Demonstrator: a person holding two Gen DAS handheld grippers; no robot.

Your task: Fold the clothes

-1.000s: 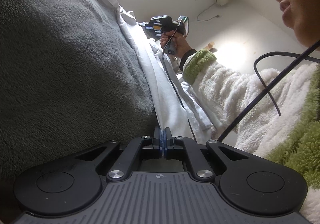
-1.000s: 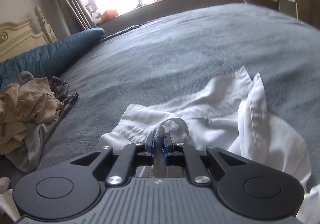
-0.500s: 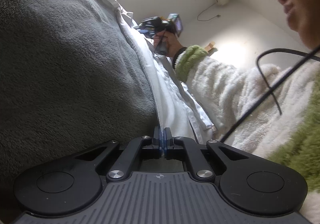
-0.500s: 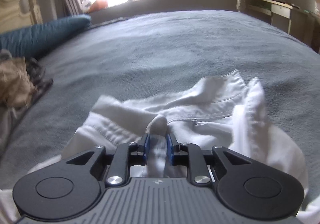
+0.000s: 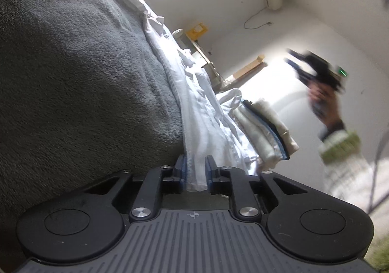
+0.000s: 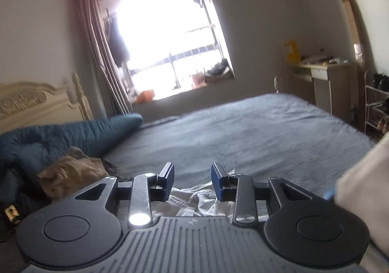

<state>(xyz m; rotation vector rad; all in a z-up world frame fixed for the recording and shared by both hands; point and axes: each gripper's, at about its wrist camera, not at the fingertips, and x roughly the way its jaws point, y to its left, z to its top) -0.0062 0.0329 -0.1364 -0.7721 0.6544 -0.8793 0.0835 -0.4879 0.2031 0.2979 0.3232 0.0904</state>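
My left gripper (image 5: 195,170) has just been opening its jaws, and the hem of the white shirt (image 5: 201,112) sits in the gap between them. The cloth lies against the left-hand pad, but I see daylight on the other side, so the pads are not pinching it. From there the shirt runs away along the edge of the grey blanket (image 5: 80,73), which fills the left of that tilted view. Beside the shirt is a stack of folded clothes (image 5: 265,131), pale with a dark blue edge; I cannot tell what garments they are.

My right gripper (image 6: 192,181) has also just been opening. Its jaws stand apart with nothing between them, raised above the bed, and the shirt lies crumpled below, mostly hidden behind the gripper's body, so only a creased strip shows. In the left wrist view that gripper is a dark blur up at the right, with the hand (image 5: 323,100) and a green-and-white fluffy sleeve (image 5: 340,146) under it smeared too much to read any detail.

To the left on the bed I make out a tan garment (image 6: 73,173), cut off by the gripper, and a teal quilt (image 6: 73,131) behind it. A pale blurred shape with a blue edge (image 6: 359,183) intrudes at the right of the right wrist view; I cannot tell what it is. The window (image 6: 167,49) is blown out white.
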